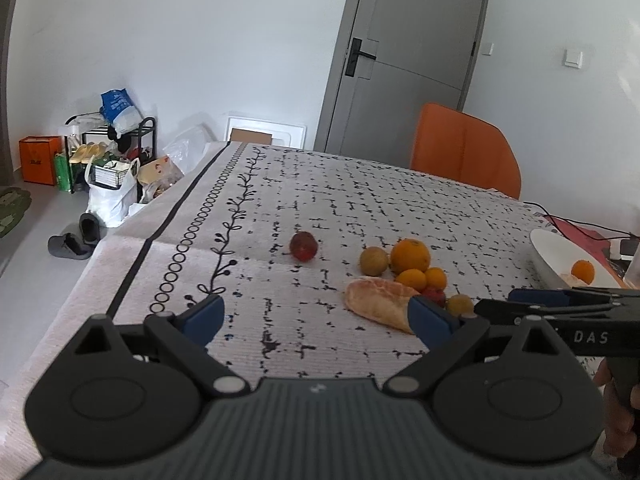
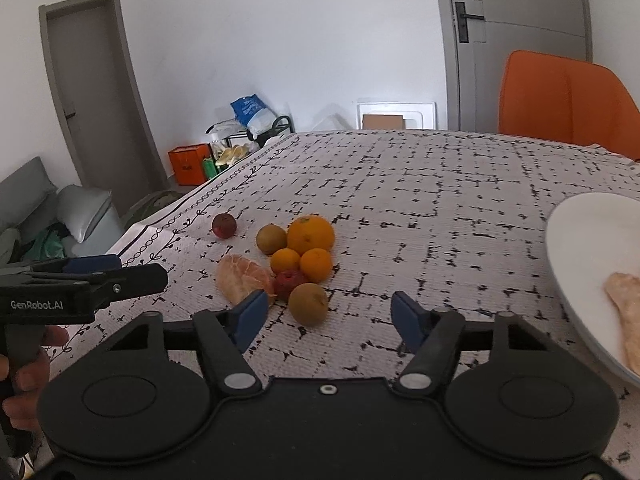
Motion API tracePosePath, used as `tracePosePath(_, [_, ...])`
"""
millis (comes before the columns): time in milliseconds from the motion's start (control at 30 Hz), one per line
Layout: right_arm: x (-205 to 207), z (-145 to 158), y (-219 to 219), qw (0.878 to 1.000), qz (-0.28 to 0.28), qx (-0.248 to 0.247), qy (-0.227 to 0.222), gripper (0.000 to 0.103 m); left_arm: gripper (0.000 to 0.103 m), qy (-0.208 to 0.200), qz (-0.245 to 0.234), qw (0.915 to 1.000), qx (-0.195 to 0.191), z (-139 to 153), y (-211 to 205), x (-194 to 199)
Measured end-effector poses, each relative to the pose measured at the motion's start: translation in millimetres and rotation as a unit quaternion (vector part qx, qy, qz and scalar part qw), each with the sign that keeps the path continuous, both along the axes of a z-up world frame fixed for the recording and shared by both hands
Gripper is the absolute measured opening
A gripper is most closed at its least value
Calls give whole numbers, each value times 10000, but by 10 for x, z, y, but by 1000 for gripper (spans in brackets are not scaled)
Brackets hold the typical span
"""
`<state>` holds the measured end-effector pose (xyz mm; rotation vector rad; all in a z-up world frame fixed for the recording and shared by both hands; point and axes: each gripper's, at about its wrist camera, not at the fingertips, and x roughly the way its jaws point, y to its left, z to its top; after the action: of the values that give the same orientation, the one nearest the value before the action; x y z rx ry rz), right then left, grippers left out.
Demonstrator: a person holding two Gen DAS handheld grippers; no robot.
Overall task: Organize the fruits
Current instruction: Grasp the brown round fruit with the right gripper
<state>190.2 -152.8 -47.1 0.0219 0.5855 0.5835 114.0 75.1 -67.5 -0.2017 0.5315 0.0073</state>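
Observation:
A cluster of fruit lies on the patterned tablecloth: a big orange (image 2: 311, 233), two small oranges (image 2: 316, 265), two brown kiwis (image 2: 308, 303) (image 2: 271, 238), a small red fruit (image 2: 289, 281) and a peeled pomelo piece (image 2: 242, 277). A lone red fruit (image 2: 224, 225) lies apart to the left. A white plate (image 2: 580, 256) at the right holds a peeled piece (image 2: 626, 300); the left wrist view shows a small orange (image 1: 582, 270) in it. My left gripper (image 1: 316, 314) is open and empty, just short of the pomelo piece (image 1: 380, 306). My right gripper (image 2: 328, 314) is open and empty, the near kiwi between its fingers' line.
An orange chair (image 2: 560, 100) stands at the table's far side. Cables (image 1: 576, 226) lie behind the plate. The table's left edge (image 1: 132, 248) drops to a floor with bags and a shoe rack (image 1: 108, 148).

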Motion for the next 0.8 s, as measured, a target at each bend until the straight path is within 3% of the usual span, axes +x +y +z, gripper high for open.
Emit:
tracePosePath(200, [105,-58,146,9998,118,-96,94,48,98,58,2,10000,-29,-37,26,44])
tracePosePath(233, [125,-73,163,9998,123,-113,115,43,98,64,-9,10000,-31,-41,28,54])
tracePosePath(300, [171,-104,182,9996,138,-115,218,23,98,75,-26,10000,-15,-46,18,78])
tracePosePath(800, [97,-16,-173,9996,-231,57,139,23,98,145,-587,9980,200,-63,-344,375])
